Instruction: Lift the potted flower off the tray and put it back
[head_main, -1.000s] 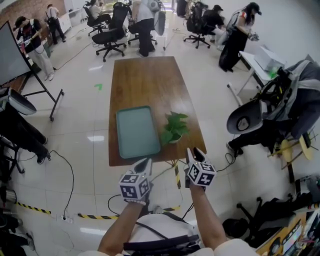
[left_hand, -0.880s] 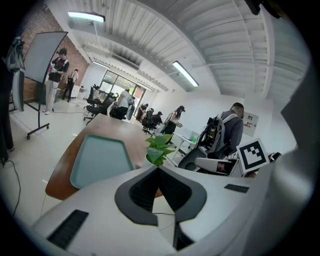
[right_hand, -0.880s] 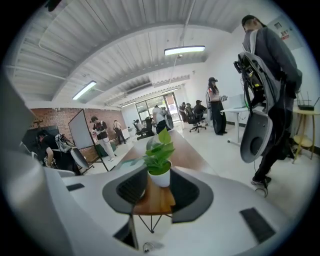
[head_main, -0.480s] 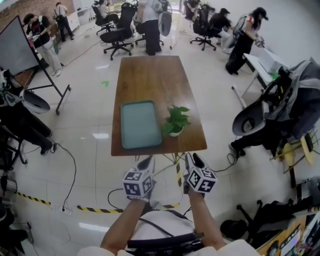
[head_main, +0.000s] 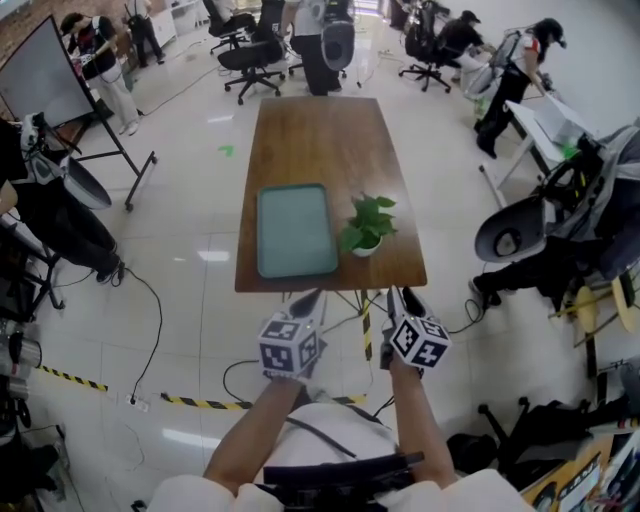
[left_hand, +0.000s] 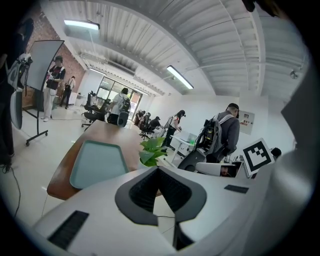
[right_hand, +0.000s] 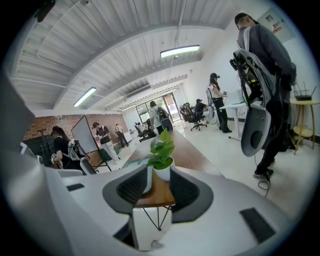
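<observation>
- The small green-leaved potted plant (head_main: 368, 228) in its round white pot stands just right of centre in the head view. It sits on the bare wood, just beside the tray and not on it.
- The pale green rectangular tray (head_main: 295, 230) lies empty at centre, close to the near edge of the long brown wooden table (head_main: 320, 140). The put-back half of the task looks undone, probably.
- The right gripper (head_main: 403, 298) hangs below the table's near edge, short of it. Its jaws stand apart, and in its own view the pot (right_hand: 162, 167) shows in line with the gap, likely aimed for a grasp.
- The left gripper (head_main: 305, 300) floats at lower centre with jaw tips together, holding nothing and apparently idle, since one gripper should manage the pot.
</observation>
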